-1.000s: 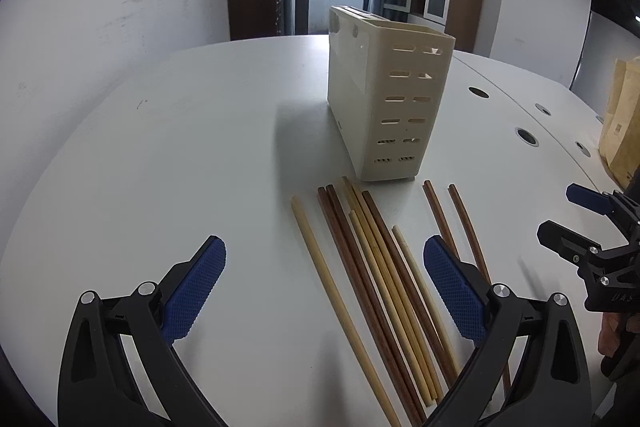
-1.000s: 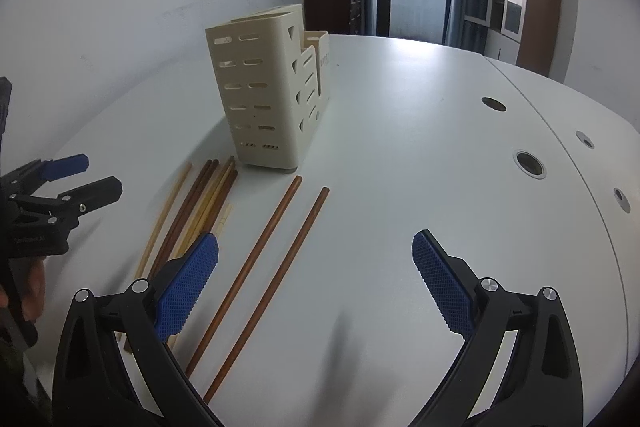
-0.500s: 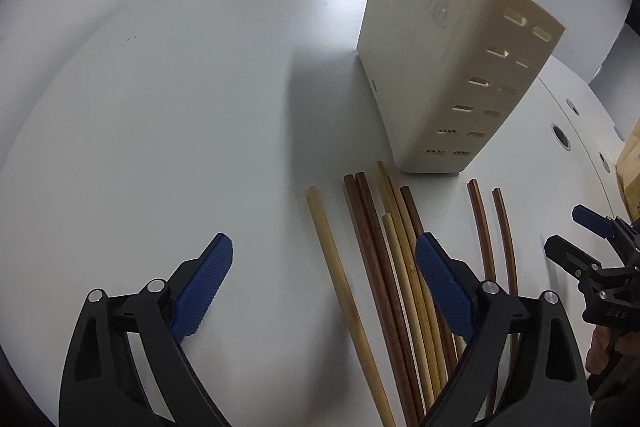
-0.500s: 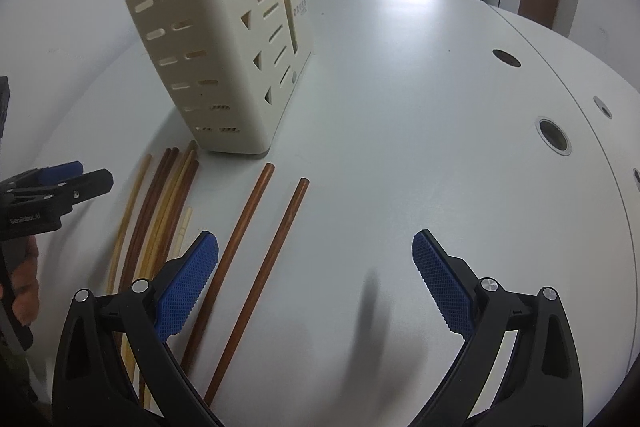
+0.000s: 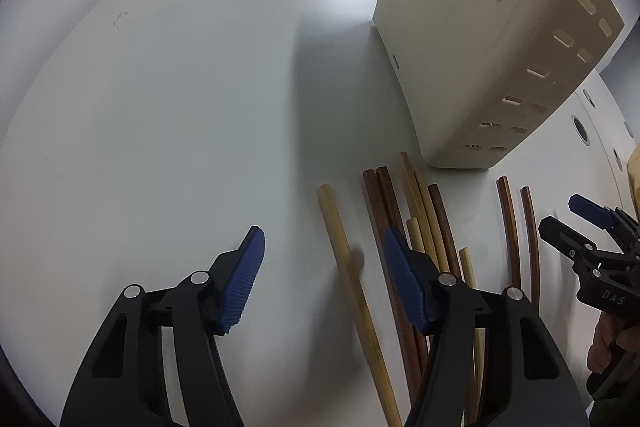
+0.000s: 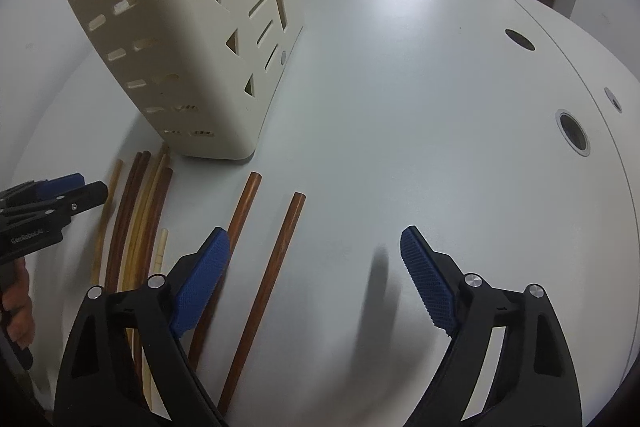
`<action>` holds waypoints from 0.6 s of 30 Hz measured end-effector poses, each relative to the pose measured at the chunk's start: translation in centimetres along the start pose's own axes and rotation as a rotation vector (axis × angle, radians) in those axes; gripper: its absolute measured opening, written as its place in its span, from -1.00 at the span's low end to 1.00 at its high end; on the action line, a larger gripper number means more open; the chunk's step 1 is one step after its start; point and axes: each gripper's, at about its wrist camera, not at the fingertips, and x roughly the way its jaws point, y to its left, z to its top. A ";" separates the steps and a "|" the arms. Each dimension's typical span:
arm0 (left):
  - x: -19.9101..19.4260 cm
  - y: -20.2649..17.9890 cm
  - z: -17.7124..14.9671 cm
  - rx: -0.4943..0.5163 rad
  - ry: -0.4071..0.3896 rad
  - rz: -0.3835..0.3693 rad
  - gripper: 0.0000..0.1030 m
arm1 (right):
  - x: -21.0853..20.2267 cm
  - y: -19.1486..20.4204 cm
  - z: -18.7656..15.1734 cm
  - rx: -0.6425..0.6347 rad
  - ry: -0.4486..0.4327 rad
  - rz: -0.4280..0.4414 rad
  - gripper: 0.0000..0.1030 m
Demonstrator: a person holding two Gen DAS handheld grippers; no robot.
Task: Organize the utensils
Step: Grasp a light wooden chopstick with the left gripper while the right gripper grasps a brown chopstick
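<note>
Cream slotted utensil holder (image 5: 480, 67) stands upright on the white table (image 5: 180, 107), with loose chopsticks lying just before its base. Left gripper (image 5: 324, 259), jaws unclenched and just now narrowing, straddles one pale chopstick (image 5: 344, 259) without pressing it. Right gripper (image 6: 316, 259), jaws wide and also just narrowing, straddles a reddish-brown chopstick (image 6: 280, 255), untouched, a second one (image 6: 242, 211) passing behind its left pad.
</note>
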 end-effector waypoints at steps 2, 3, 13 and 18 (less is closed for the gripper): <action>0.3 0.2 0.3 -0.009 0.008 -0.002 0.09 | 0.2 0.1 0.0 -0.005 0.004 -0.003 0.65; 0.5 0.3 0.4 -0.012 0.013 -0.003 0.02 | 0.3 0.2 0.0 -0.006 0.008 -0.002 0.62; 1.0 -0.9 0.0 0.056 0.016 0.017 -0.43 | 0.9 1.4 -0.5 -0.038 0.034 -0.046 0.00; 1.0 -1.7 0.0 0.094 0.016 0.023 -0.82 | 0.8 1.4 -0.6 -0.054 0.026 -0.048 -0.43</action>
